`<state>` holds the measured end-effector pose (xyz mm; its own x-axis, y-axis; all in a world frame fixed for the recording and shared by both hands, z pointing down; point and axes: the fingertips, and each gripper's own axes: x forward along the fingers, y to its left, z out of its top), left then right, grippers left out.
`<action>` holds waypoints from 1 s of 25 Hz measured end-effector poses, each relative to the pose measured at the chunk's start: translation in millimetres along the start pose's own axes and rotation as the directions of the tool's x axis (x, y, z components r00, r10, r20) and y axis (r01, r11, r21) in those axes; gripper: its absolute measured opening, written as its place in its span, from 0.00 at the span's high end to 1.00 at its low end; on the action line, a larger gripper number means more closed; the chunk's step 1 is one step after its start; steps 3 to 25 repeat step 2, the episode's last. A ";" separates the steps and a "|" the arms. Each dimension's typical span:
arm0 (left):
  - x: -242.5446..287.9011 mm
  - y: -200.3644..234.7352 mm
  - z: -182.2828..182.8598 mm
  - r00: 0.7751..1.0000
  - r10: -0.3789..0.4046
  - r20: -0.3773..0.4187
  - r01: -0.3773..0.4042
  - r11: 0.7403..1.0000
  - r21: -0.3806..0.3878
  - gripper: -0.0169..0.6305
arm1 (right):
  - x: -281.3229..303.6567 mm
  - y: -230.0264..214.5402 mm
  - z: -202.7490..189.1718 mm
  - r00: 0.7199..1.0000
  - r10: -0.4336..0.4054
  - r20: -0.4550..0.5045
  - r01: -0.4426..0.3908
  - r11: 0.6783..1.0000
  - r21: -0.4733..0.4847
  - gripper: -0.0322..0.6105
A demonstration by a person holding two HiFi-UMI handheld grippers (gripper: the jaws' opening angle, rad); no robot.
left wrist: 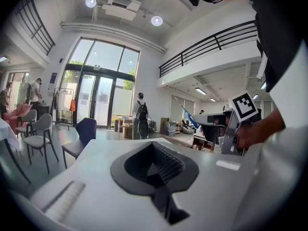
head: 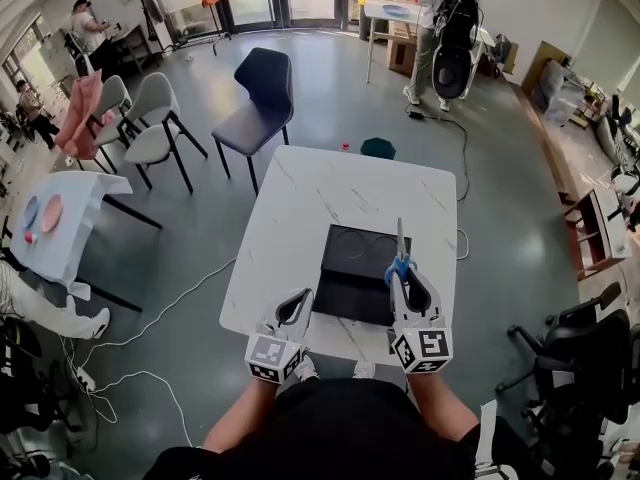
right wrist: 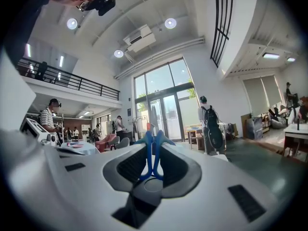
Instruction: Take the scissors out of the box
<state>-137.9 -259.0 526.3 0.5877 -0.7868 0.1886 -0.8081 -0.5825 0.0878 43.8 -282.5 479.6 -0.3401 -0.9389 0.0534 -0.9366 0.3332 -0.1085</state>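
The blue-handled steel scissors [head: 399, 256] are pinched by their handles in the right gripper [head: 405, 278], blades pointing away from the person, over the right side of the shallow black box [head: 345, 268]. The box lies on the white marble-patterned table [head: 300, 198]. The left gripper [head: 300, 298], jaws pressed together on nothing, sits just beside the box's near left corner.

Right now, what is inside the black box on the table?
The black box shows only a dark, bare floor. The right claw and the blue scissors it holds cover its near right corner.
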 end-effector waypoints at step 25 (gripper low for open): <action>2.0 0.8 0.4 1.000 0.001 -0.001 -0.001 1.000 0.000 0.96 | 1.6 -1.7 0.3 1.000 0.000 0.000 0.000 1.000 -0.005 0.81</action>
